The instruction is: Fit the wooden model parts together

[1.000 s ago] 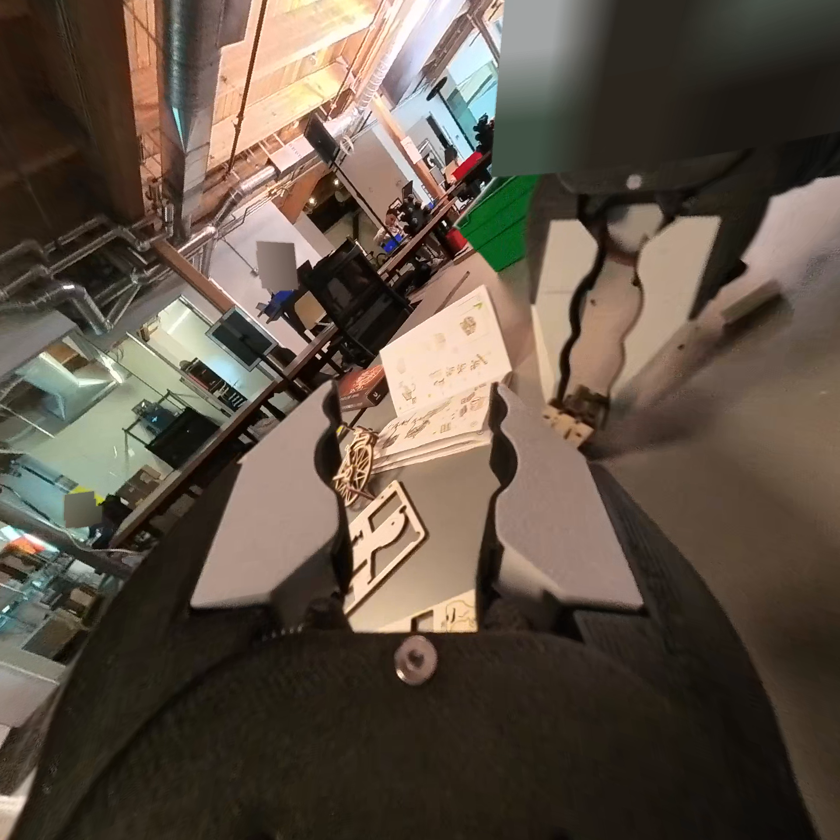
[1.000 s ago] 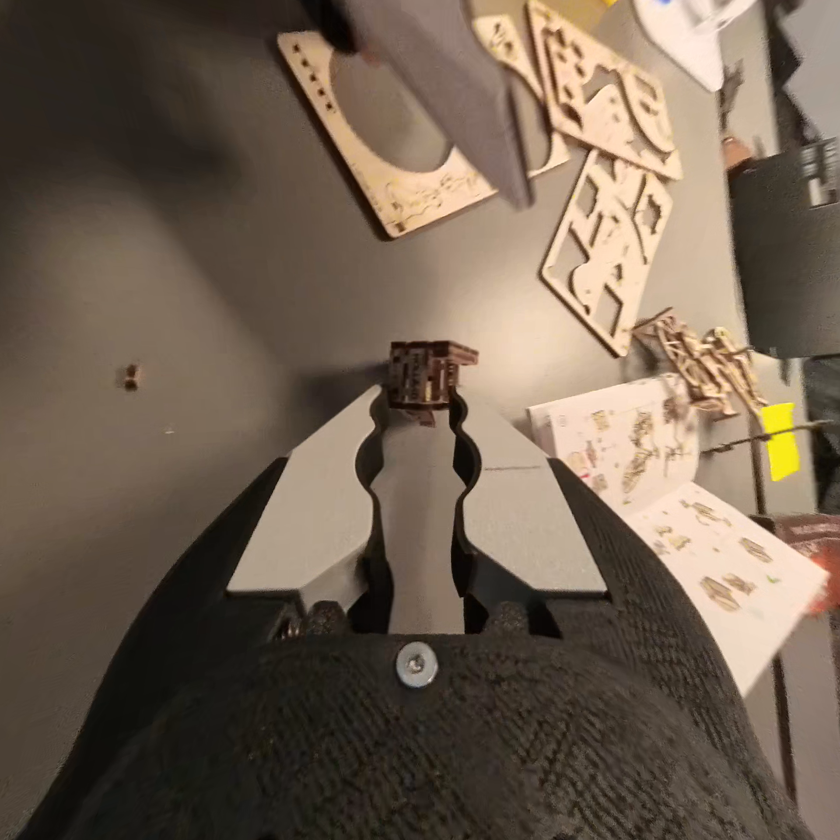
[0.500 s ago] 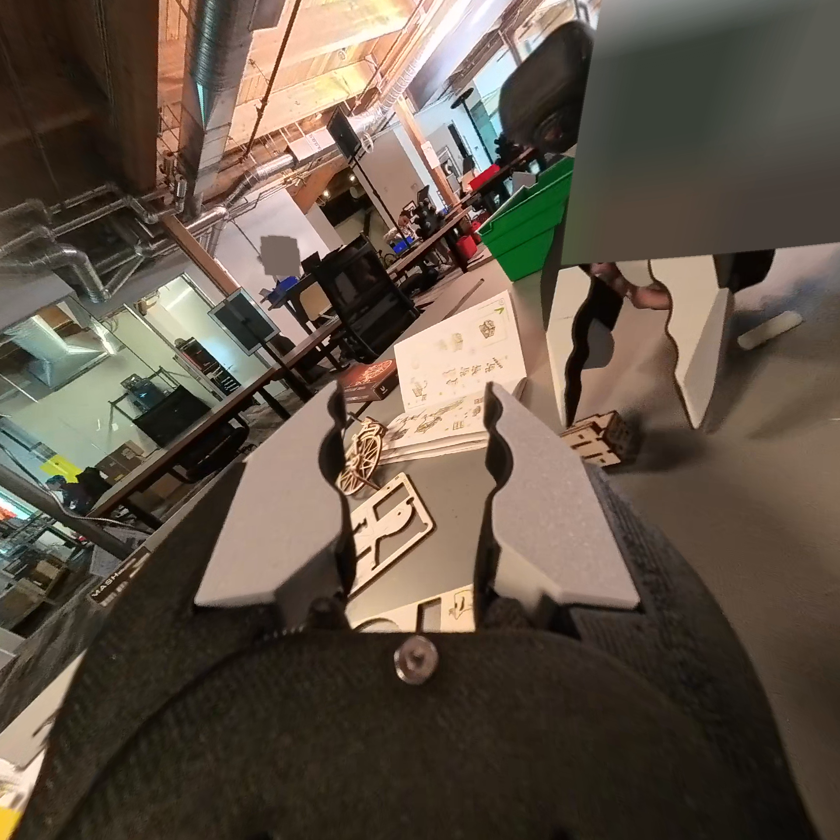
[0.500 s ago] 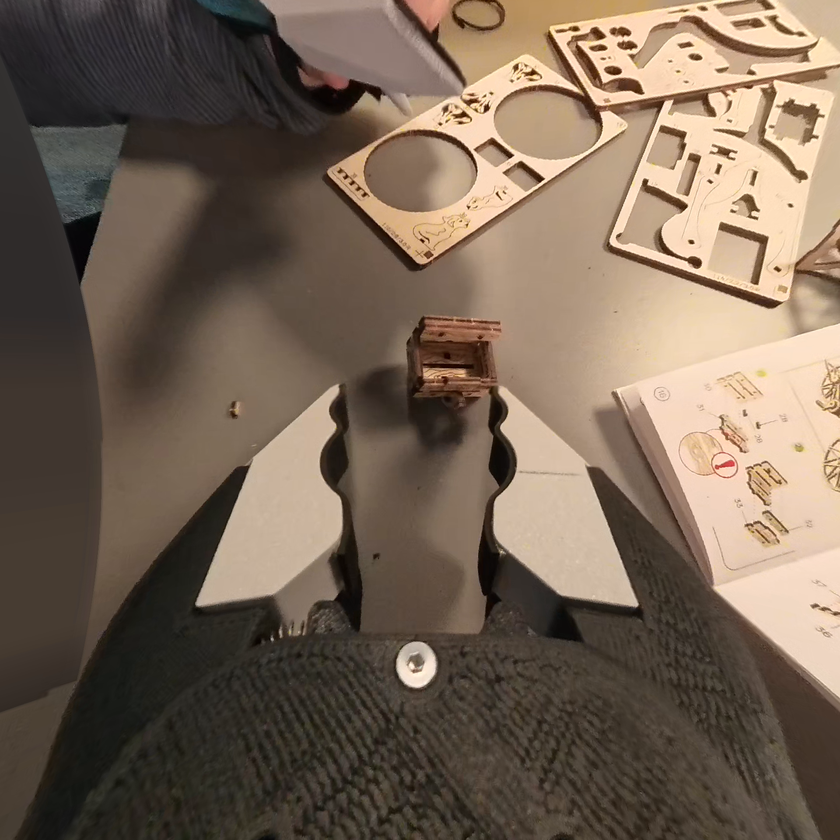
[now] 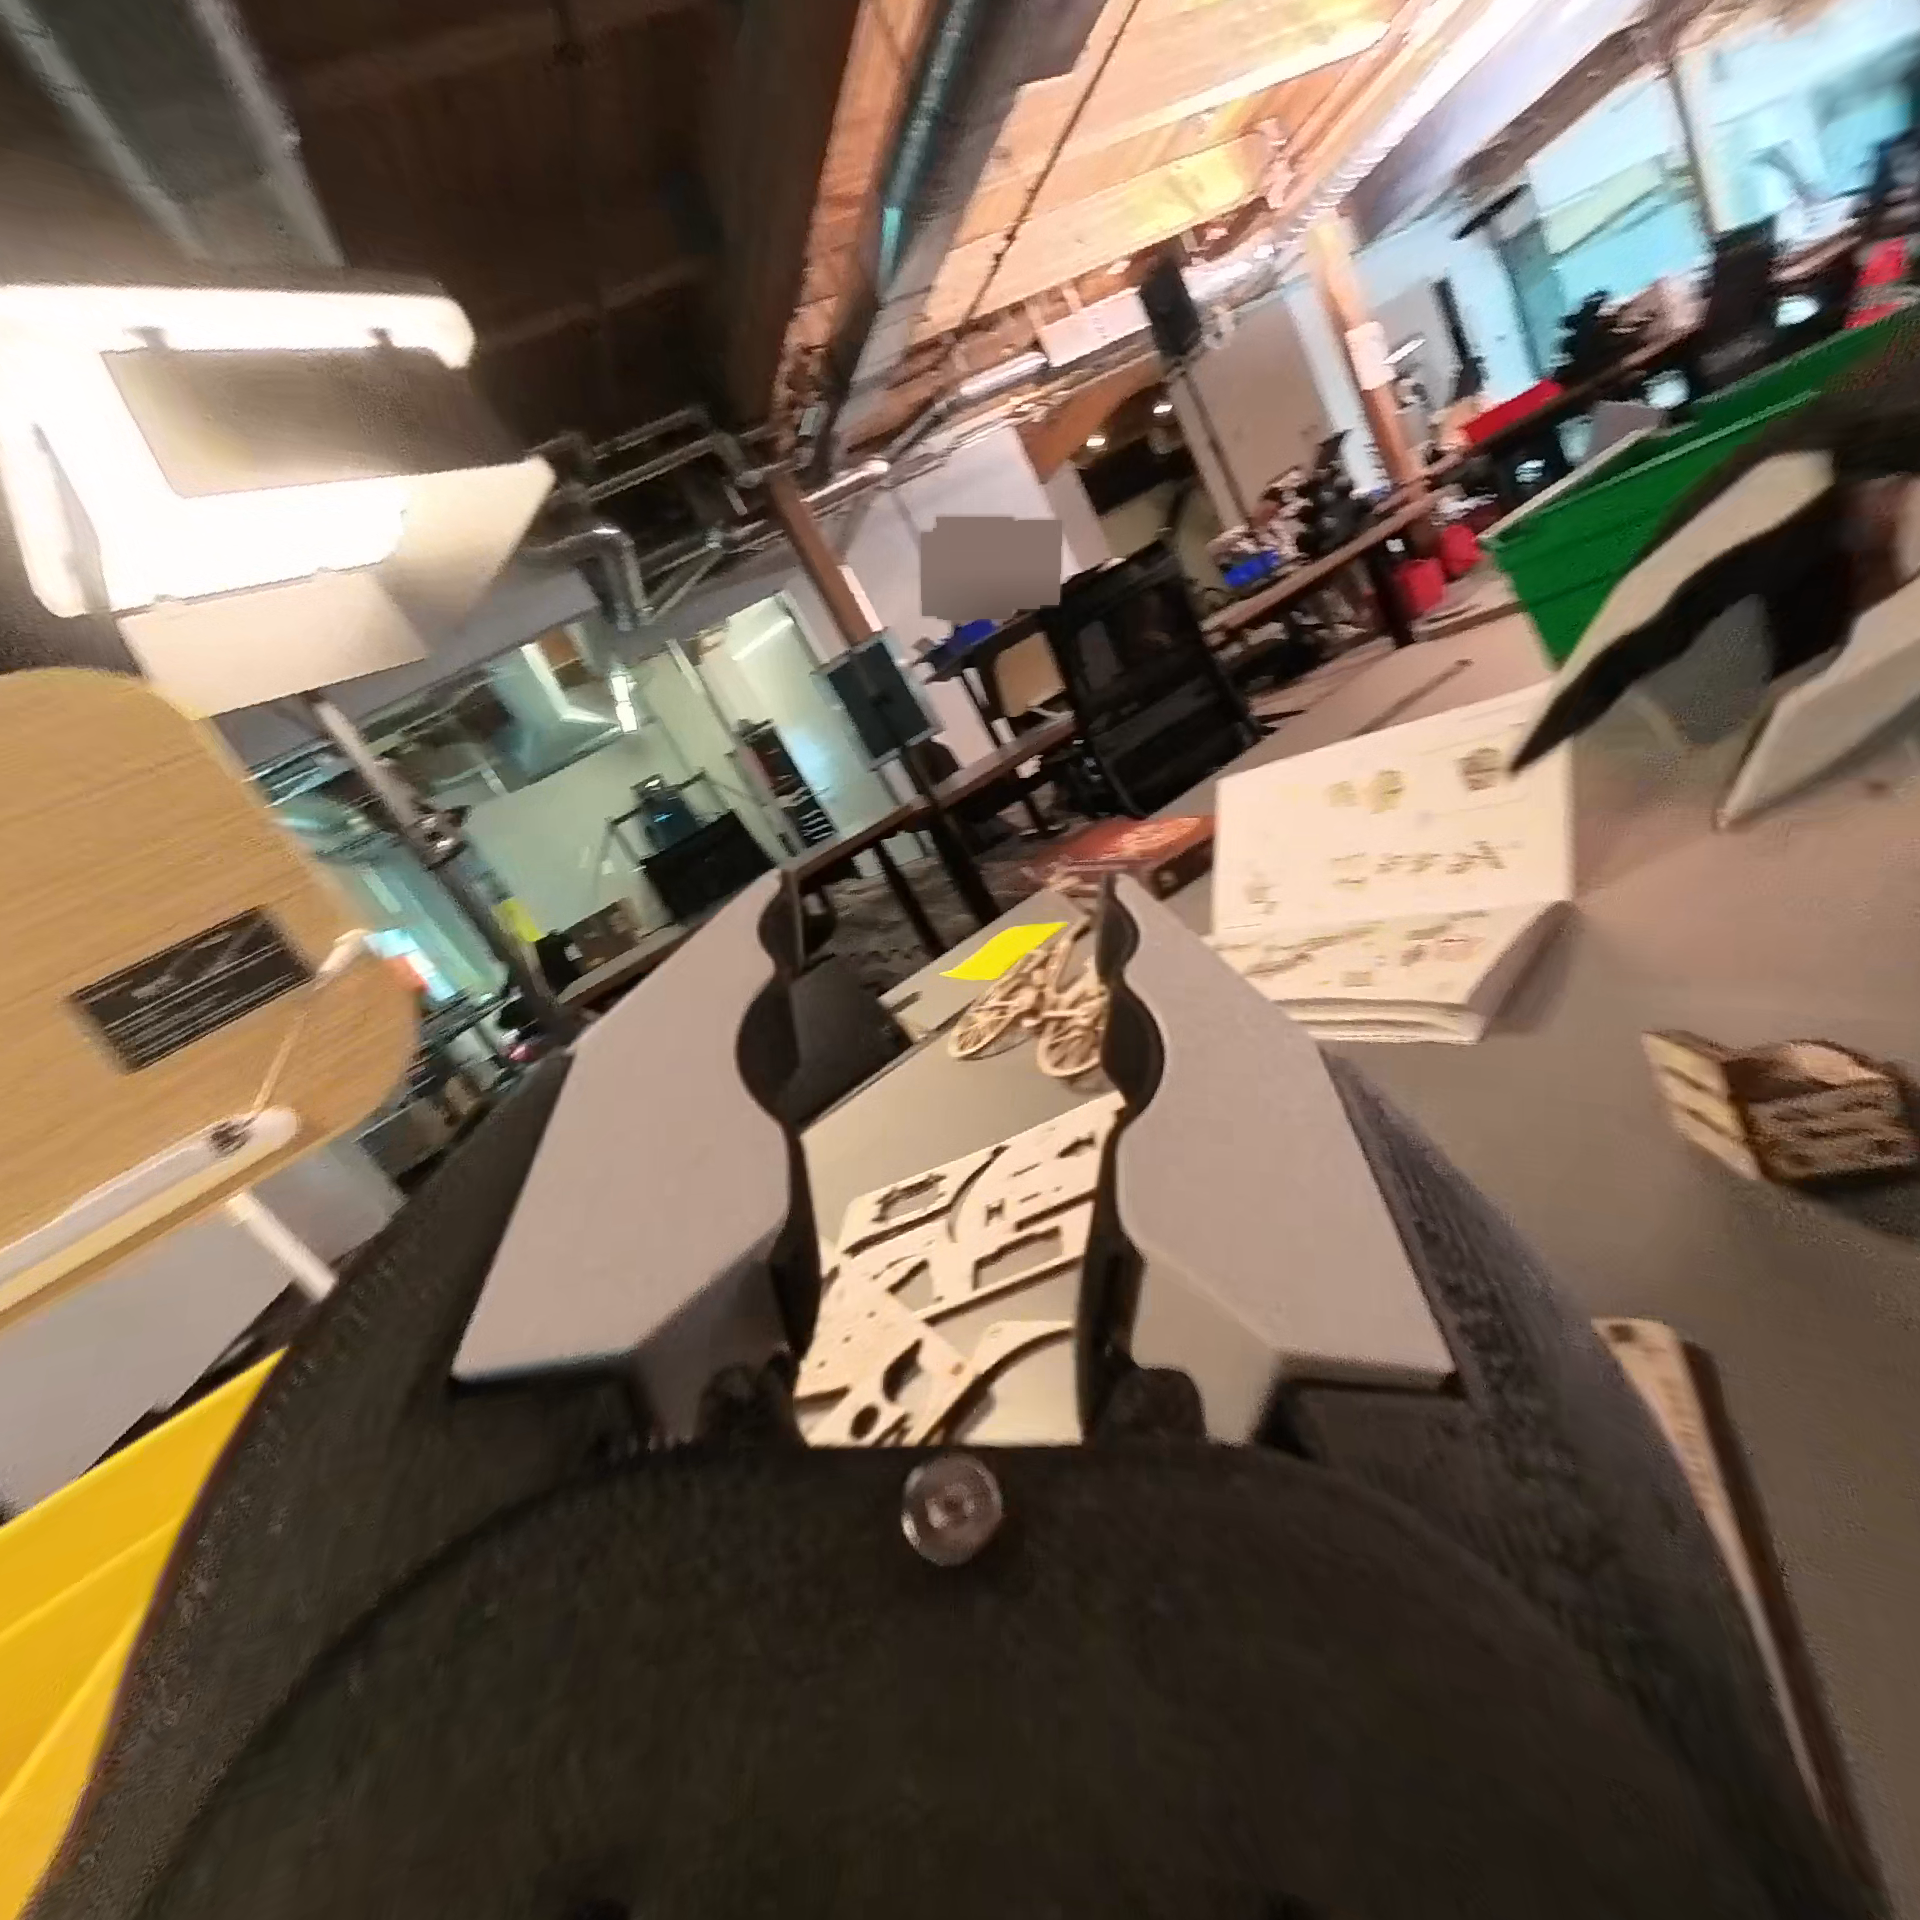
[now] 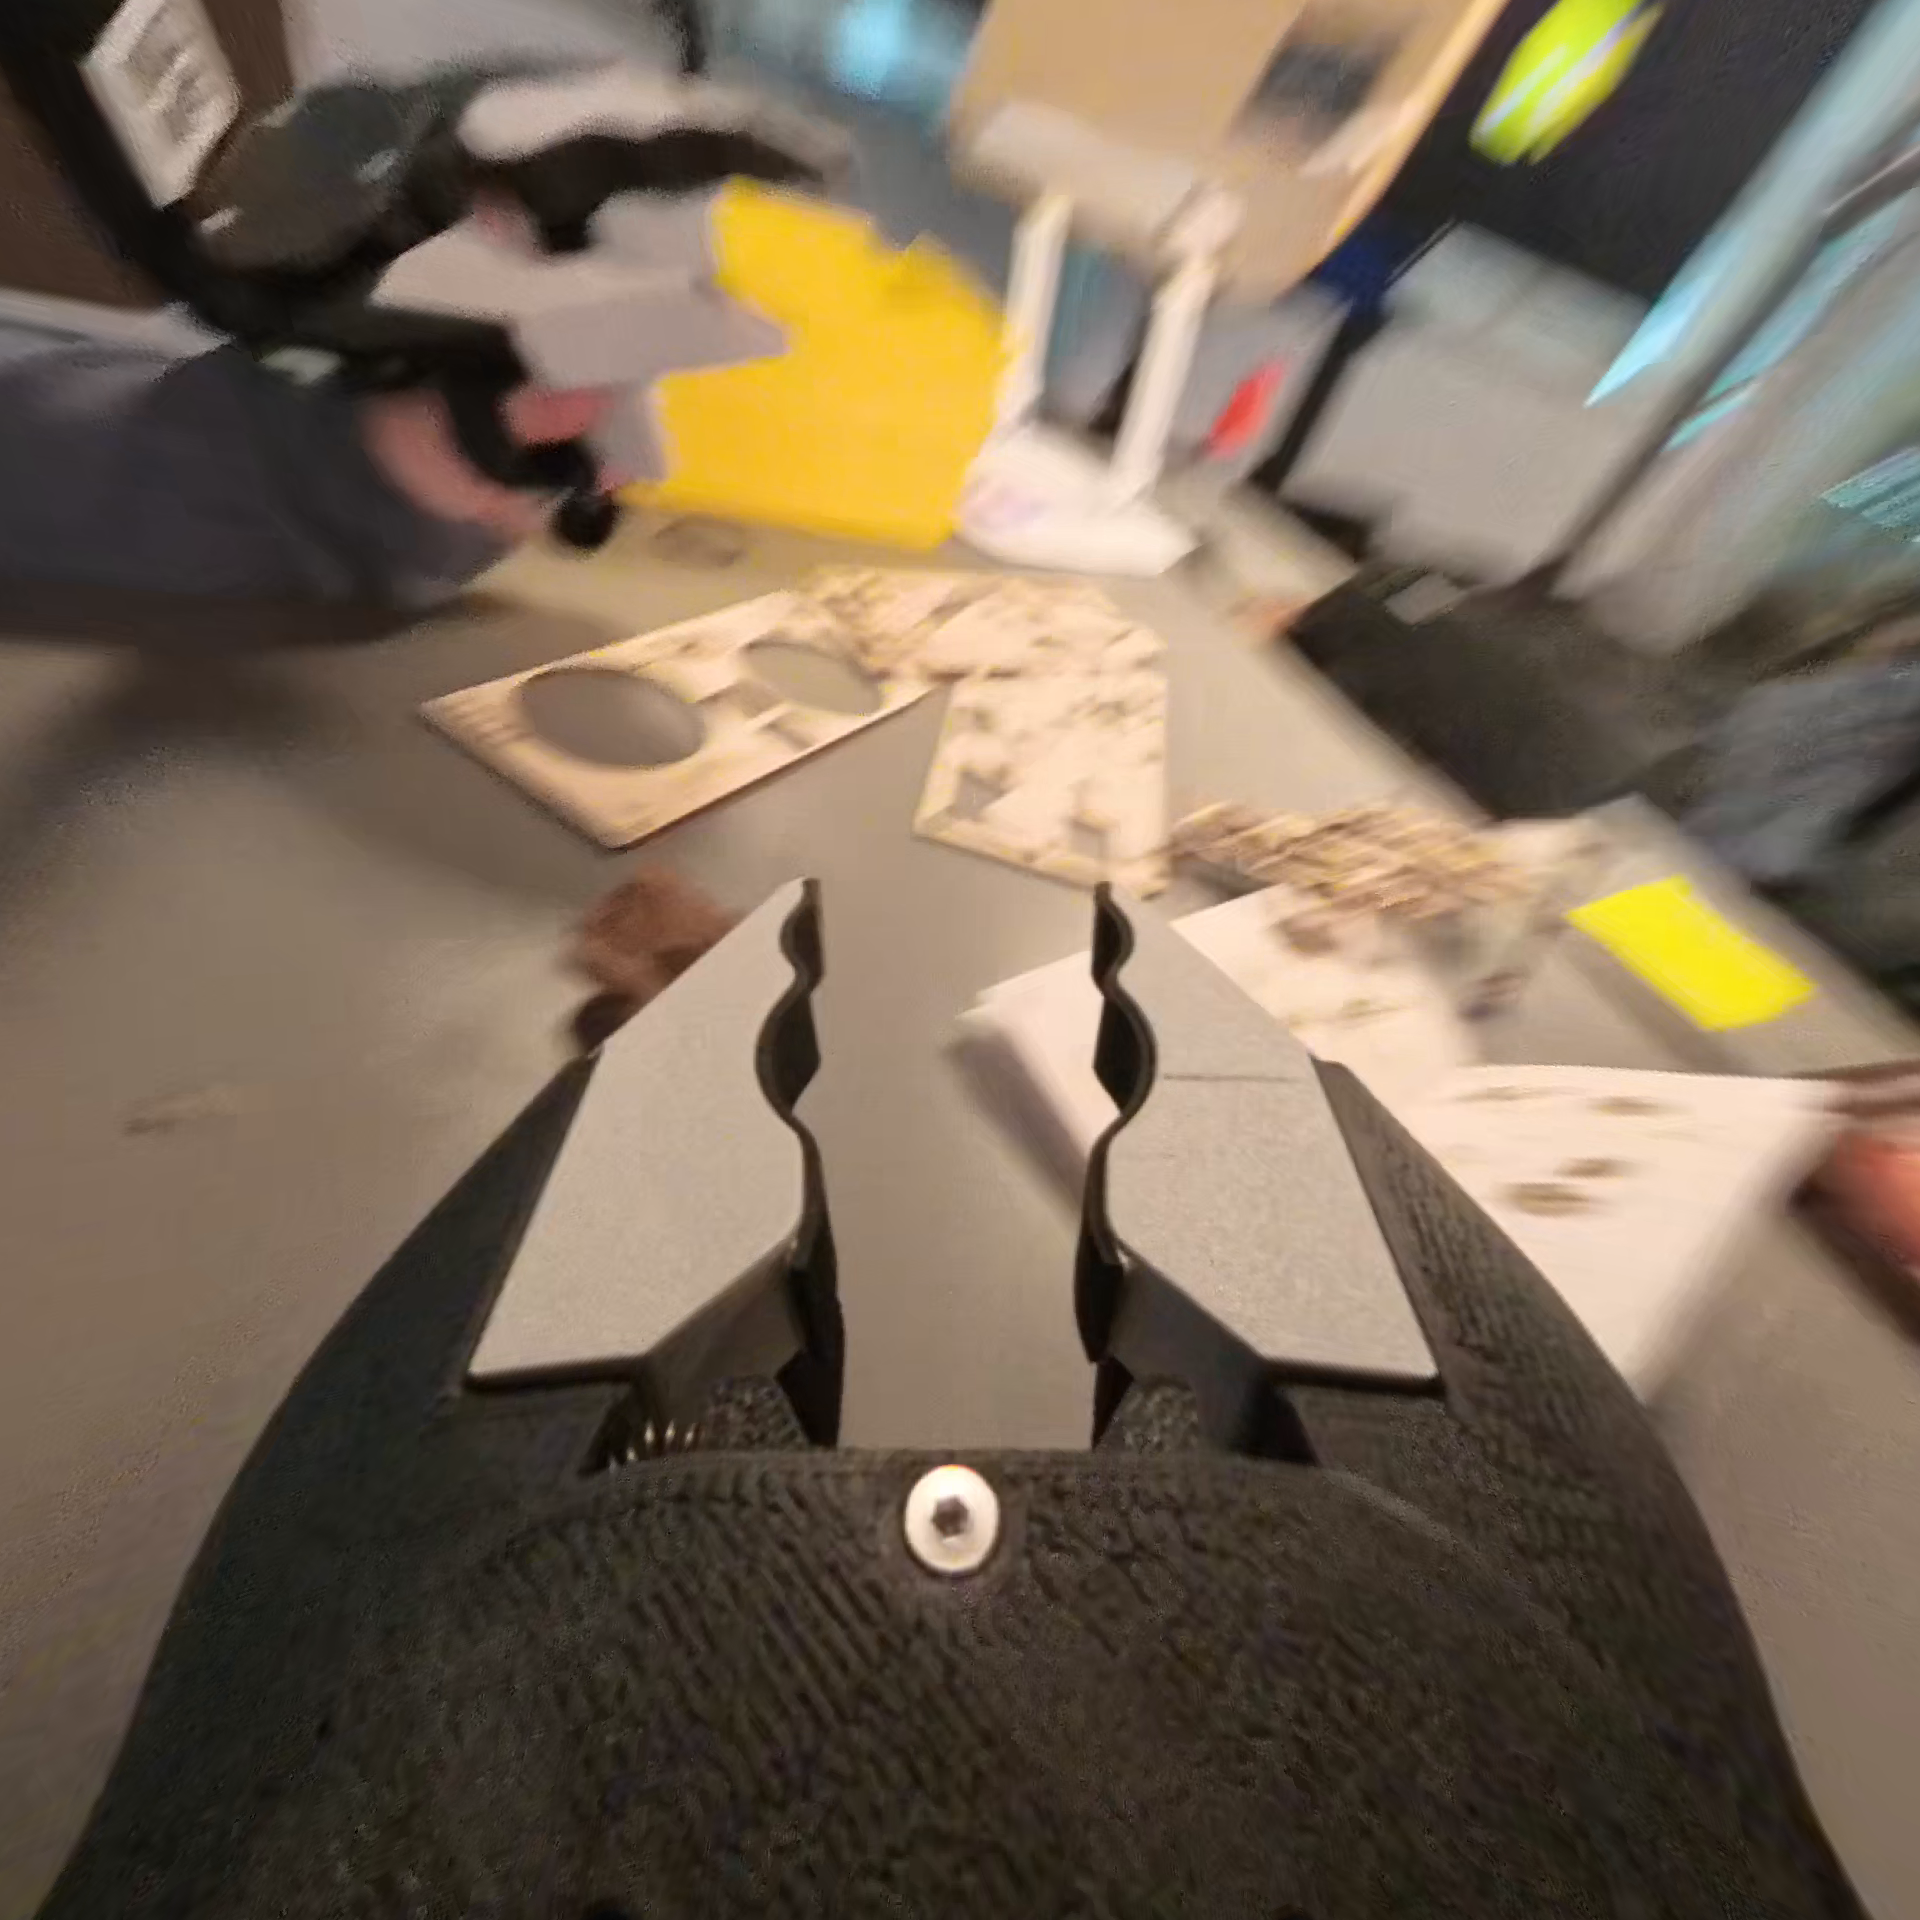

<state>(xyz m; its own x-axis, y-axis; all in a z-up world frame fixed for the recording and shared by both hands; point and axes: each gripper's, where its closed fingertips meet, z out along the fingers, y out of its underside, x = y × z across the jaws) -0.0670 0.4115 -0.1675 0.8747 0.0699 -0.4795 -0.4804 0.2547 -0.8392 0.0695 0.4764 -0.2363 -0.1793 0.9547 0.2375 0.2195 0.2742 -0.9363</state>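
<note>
The small wooden box assembly [image 5: 1782, 1117] lies on the grey table [image 5: 1558, 1299], to the right of my left gripper [image 5: 945, 920], which is open and empty above the table. In the right wrist view the assembly is a blurred brown shape [image 6: 634, 951] just left of my right gripper [image 6: 951, 899], which is open and empty, apart from it. A wooden bicycle model [image 5: 1029, 1003] stands beyond the left fingertips. Cut-out wooden sheets [image 5: 956, 1257] lie under the left gripper and show in the right wrist view [image 6: 665, 727]. The other gripper shows far off at upper right [image 5: 1725, 613] and upper left [image 6: 582, 301].
An open instruction booklet [image 5: 1382, 883] lies right of the bicycle and shows in the right wrist view [image 6: 1351, 1039]. A yellow bin [image 6: 831, 405] and a white stand [image 6: 1091, 457] sit at the table's far side. A green bin [image 5: 1662, 530] stands far right. A yellow note [image 6: 1688, 966] lies on the table.
My right gripper has let go of the box assembly, opened and pulled up and away from it. Both views have swung and tilted towards the room; the left gripper stayed open.
</note>
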